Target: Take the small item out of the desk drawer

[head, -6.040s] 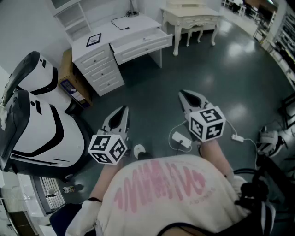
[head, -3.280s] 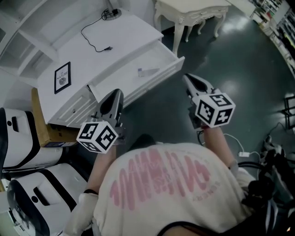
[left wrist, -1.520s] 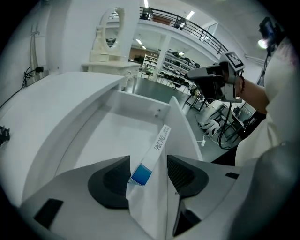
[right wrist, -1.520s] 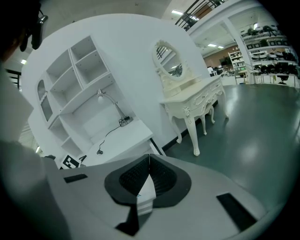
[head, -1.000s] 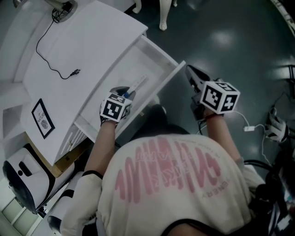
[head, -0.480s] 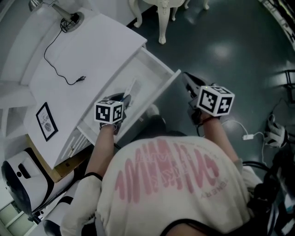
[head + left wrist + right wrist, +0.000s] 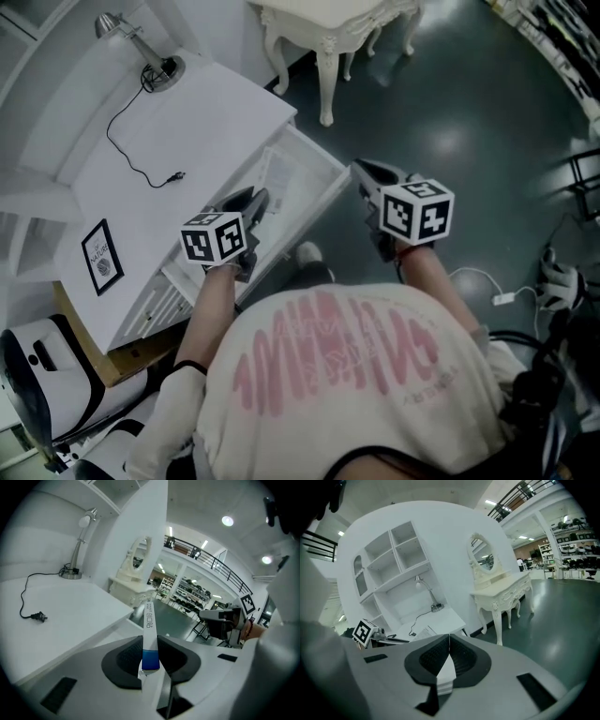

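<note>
White blue-ended slim carton point(image 7: 149, 632) is pinched by the left gripper point(image 7: 251, 202) above the open white desk drawer point(image 7: 323, 192), apparently to clear its rim; right gripper point(image 7: 449, 639) beside it, clenched empty.

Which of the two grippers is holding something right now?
The left gripper: its jaws clamp a thin white strip with a blue end. The right gripper has its jaws together, empty.

Two hand-held grippers point(image 7: 259, 195) point(image 7: 358, 169), one small item point(image 7: 149, 632)
</note>
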Demonstrator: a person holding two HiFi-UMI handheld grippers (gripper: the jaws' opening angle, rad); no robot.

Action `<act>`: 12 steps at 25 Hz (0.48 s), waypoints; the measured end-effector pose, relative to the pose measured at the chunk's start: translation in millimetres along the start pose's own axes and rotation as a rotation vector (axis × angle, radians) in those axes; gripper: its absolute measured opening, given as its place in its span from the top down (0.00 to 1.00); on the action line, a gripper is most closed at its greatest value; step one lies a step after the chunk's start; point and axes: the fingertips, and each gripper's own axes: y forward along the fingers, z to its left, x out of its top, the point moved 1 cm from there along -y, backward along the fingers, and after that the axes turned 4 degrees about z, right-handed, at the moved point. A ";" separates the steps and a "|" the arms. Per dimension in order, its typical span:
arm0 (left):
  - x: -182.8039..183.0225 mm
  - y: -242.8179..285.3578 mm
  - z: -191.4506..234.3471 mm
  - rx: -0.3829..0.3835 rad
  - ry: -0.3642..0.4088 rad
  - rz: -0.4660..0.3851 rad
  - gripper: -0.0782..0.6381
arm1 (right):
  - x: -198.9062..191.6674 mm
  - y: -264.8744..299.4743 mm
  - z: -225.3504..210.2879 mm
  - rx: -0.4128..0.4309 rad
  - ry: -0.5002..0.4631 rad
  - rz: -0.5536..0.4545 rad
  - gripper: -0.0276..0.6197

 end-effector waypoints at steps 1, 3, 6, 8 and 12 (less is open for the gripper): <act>5.8 -4.1 -8.7 -0.012 0.001 -0.029 0.73 | 3.8 -4.0 4.5 0.002 -0.007 -0.016 0.93; 16.0 -14.1 -26.3 -0.031 -0.001 -0.087 0.73 | 10.8 -13.5 12.6 0.002 -0.014 -0.052 0.93; 30.3 -33.8 -54.6 -0.056 -0.019 -0.186 0.73 | 20.1 -32.3 25.0 0.007 -0.019 -0.117 0.93; 38.3 -48.9 -71.5 -0.053 -0.016 -0.250 0.73 | 24.1 -47.4 34.4 0.009 -0.035 -0.162 0.93; 48.8 -78.9 -96.8 -0.027 0.010 -0.360 0.73 | 28.1 -79.5 55.8 0.012 -0.079 -0.241 0.93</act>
